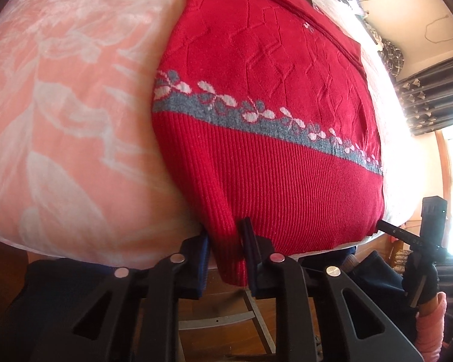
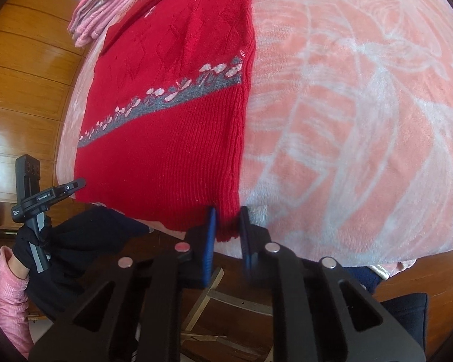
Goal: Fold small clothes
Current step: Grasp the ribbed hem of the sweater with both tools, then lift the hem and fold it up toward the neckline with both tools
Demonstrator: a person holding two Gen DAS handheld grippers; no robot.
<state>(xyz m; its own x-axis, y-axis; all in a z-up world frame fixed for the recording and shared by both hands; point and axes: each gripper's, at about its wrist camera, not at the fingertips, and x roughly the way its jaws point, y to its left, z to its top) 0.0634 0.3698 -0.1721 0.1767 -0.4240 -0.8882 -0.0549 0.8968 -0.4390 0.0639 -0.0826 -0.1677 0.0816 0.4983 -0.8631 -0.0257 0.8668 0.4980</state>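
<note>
Red knit sweater (image 1: 265, 114) flat on pink floral blanket (image 1: 69, 114).
Left gripper (image 1: 226, 241) and right gripper (image 2: 228, 226) each straddle its hem, jaws apart; left gripper body reads "GenRobot.AI".

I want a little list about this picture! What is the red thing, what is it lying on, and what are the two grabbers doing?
Garment: red sweater with a grey flower band, lying flat
Surface: pink blanket
Left gripper: jaws around the sweater's bottom-left hem corner, a gap still showing
Right gripper: jaws around the bottom-right hem corner, a gap still showing
Nearby: stack of pink clothes beyond the sweater
Fold: not yet begun at the hem
</note>
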